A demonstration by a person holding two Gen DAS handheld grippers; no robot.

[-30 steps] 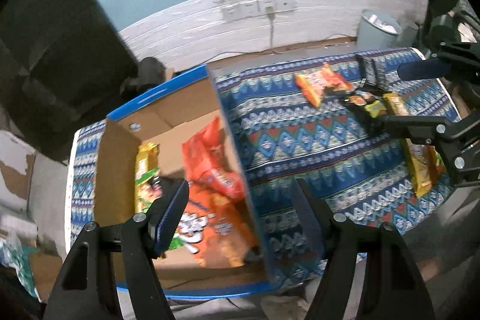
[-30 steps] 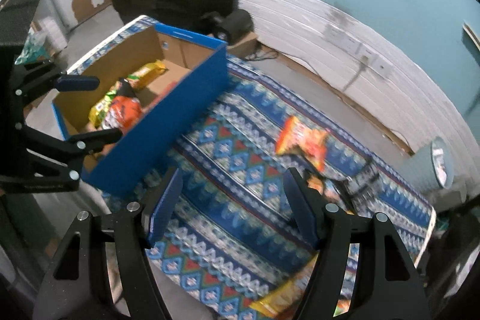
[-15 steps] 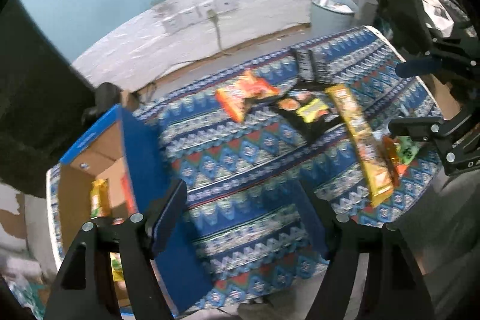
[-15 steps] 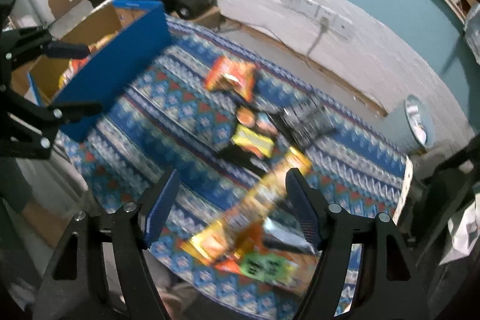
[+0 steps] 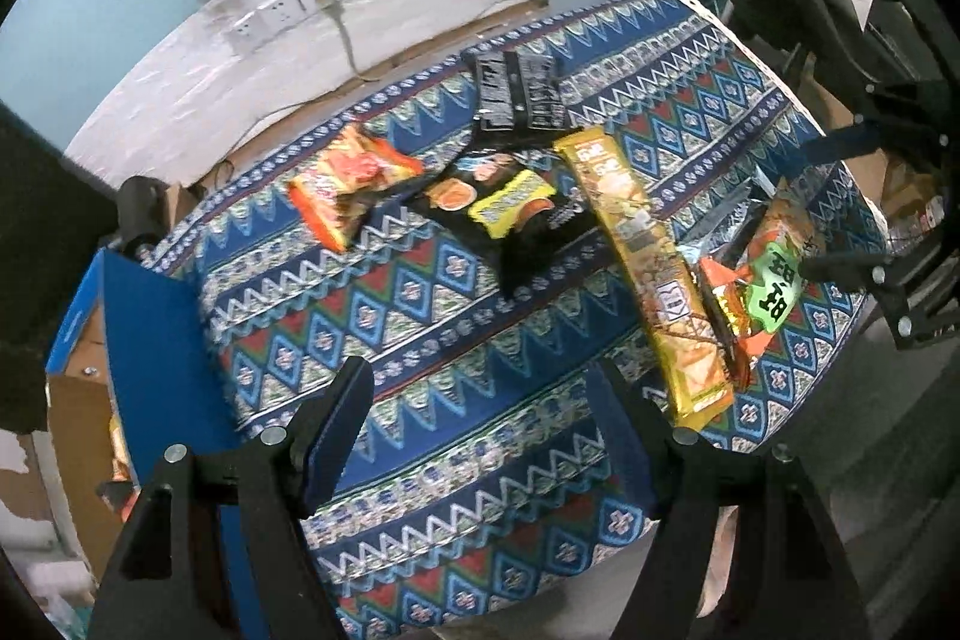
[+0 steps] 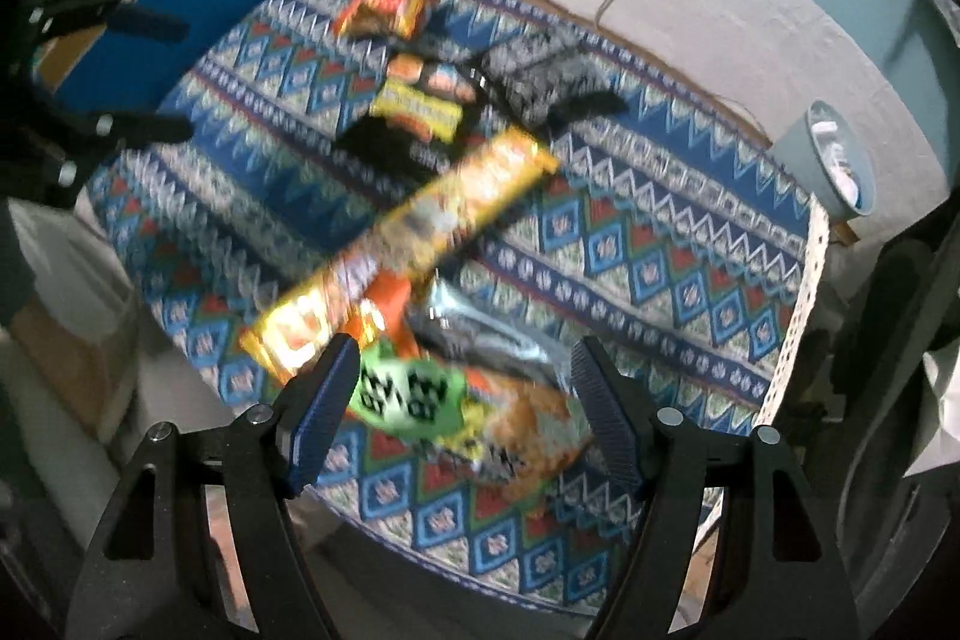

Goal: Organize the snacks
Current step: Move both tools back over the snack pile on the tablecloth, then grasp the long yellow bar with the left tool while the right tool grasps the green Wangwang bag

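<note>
The snacks lie loose on the patterned cloth of the surface (image 5: 420, 316), and the blue-sided cardboard box (image 5: 156, 358) at its left end is the landmark. Furthest from the box lies the orange packet with a green label (image 6: 420, 394); the right hand-held gripper (image 6: 462, 400) hangs over it, jaws spread and empty, so the step in hand looks like reaching for the next snack. The next move calls for lowering onto the packet and pinching it without catching the long yellow biscuit pack (image 5: 648, 256), which overlaps it on the box side. Nearer the box are a black chip bag (image 5: 510, 214) and an orange-red packet (image 5: 348, 178). The left hand-held gripper (image 5: 480, 430) hovers spread and empty beside the box
</note>
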